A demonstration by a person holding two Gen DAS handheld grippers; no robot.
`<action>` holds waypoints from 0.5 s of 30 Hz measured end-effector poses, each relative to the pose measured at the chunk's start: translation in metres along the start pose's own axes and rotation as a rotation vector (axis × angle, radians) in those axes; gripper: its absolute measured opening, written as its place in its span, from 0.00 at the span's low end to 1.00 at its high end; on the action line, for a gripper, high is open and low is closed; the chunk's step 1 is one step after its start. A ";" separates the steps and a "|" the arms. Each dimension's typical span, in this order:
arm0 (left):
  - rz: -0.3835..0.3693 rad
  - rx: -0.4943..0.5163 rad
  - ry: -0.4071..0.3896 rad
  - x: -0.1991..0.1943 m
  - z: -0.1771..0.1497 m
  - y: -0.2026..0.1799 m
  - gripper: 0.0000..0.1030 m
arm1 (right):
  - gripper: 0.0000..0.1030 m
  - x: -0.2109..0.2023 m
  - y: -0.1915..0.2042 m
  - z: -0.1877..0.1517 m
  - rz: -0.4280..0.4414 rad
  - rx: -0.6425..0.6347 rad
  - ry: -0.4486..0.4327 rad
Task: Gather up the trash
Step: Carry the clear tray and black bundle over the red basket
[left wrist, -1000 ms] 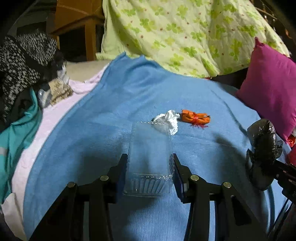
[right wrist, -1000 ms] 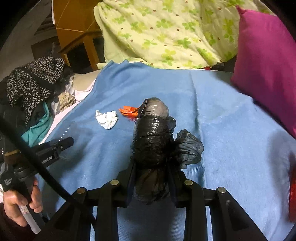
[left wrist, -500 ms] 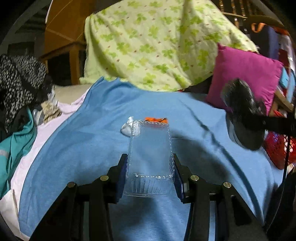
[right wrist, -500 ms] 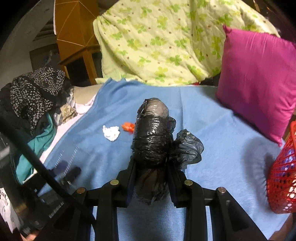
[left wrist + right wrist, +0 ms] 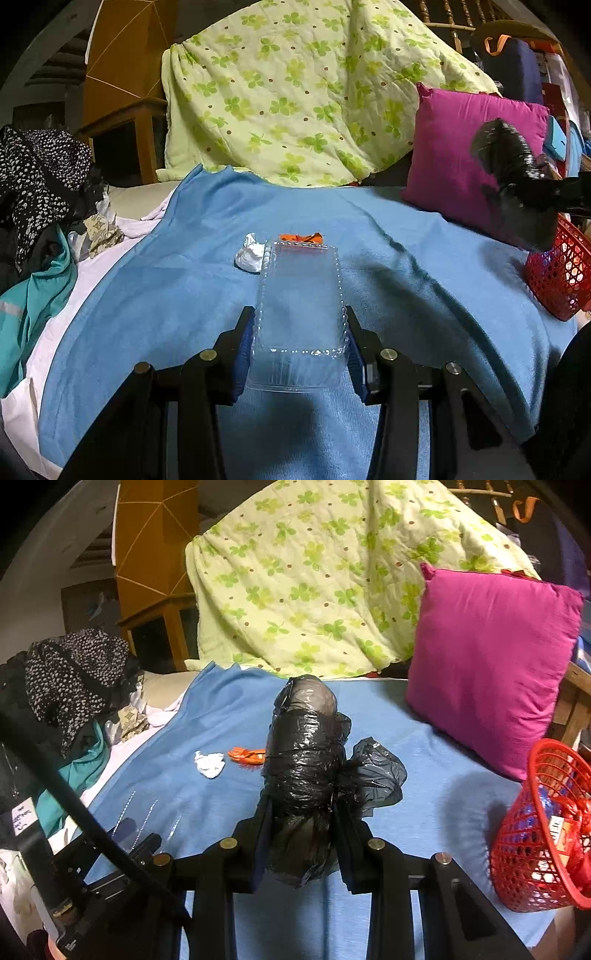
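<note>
Since a second ago both of my grippers have swung toward the right side of the bed, so the red mesh basket [image 5: 543,834], which was barely visible before, now fills the lower right of the right wrist view and shows at the right edge of the left wrist view. My left gripper [image 5: 300,350] is partly closed on a clear plastic container [image 5: 300,314], its blue pads pressing the ribbed side walls near the container's near end, the rest sticking forward over the blue blanket [image 5: 166,288]. My right gripper [image 5: 301,834] is nearly shut on a black plastic-wrapped bundle [image 5: 306,757], which stands up from the jaws in the centre of the frame with a loose flap of bag puffing out to its right. In the left wrist view that bundle appears at the right edge, in front of the magenta pillow [image 5: 454,155] and above the basket. A crumpled white tissue [image 5: 209,764] and an orange wrapper [image 5: 245,756] lie just beside each other on the blanket, left of centre. Behind them, in the upper middle, hangs a green clover-print quilt [image 5: 314,590]; a heap of clothes [image 5: 70,679] sits at the left.
</note>
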State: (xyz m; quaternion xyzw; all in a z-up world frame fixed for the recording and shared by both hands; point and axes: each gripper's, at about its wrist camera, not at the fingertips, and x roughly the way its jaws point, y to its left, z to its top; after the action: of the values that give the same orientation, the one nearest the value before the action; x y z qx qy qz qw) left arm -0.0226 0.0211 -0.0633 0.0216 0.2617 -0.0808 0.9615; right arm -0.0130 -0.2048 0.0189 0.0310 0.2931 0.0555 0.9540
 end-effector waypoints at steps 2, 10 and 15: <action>-0.003 -0.013 0.001 -0.004 0.001 -0.001 0.45 | 0.32 -0.007 -0.009 0.000 -0.004 0.014 -0.012; -0.007 -0.083 -0.008 -0.032 0.022 -0.002 0.45 | 0.32 -0.030 -0.034 -0.001 -0.004 0.059 -0.060; 0.033 -0.034 -0.067 -0.060 0.051 -0.016 0.45 | 0.32 -0.047 -0.041 0.000 0.004 0.075 -0.097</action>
State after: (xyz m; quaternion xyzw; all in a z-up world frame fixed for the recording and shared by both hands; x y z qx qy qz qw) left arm -0.0508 0.0100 0.0106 0.0071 0.2301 -0.0610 0.9712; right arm -0.0485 -0.2511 0.0413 0.0701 0.2484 0.0449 0.9651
